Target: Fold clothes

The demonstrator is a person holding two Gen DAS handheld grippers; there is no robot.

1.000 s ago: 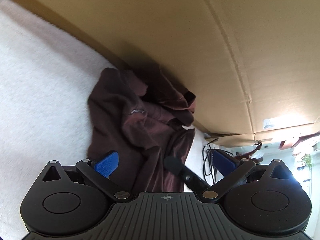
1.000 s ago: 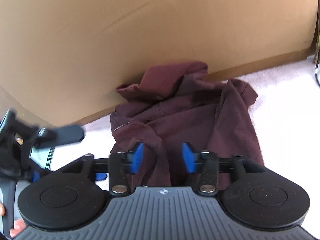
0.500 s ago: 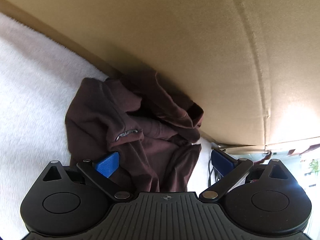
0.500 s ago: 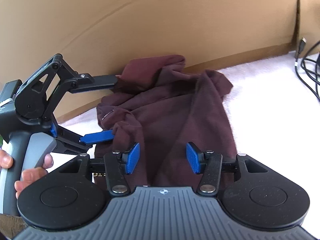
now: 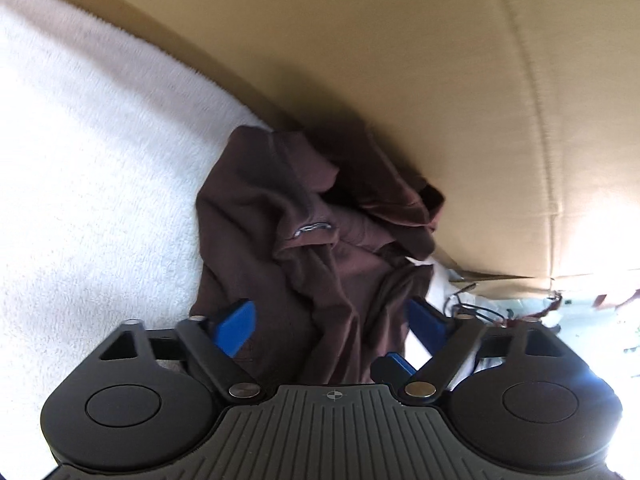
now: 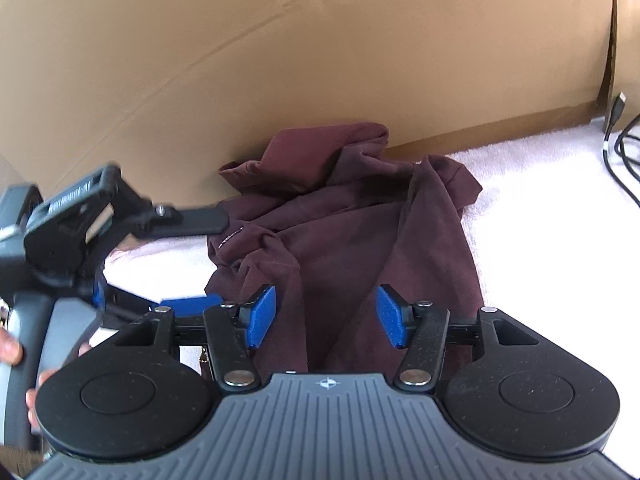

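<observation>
A dark maroon garment [image 5: 312,240] lies crumpled on a white fleecy cover, bunched against a cardboard wall. My left gripper [image 5: 332,324] hovers over the garment's near edge. Its jaws are closing, with folds of cloth between the blue pads [image 5: 234,326] but not pinched. In the right wrist view the garment [image 6: 360,232] spreads ahead and the left gripper [image 6: 200,260] reaches in at its left edge. My right gripper [image 6: 326,318] straddles the near part of the cloth. Its jaws are opening and the pads [image 6: 262,316] stand clear of the fabric.
The cardboard wall [image 6: 280,60] closes off the far side just behind the garment. White fleece cover [image 6: 540,220] stretches to the right, where black cables [image 6: 616,140] lie. A person's hand [image 6: 12,350] grips the left tool's handle. More cables [image 5: 472,304] show past the garment.
The left gripper came in to the garment's left edge and sank a little, its jaws narrowing slightly. The right gripper's jaws have widened while it stayed in place.
</observation>
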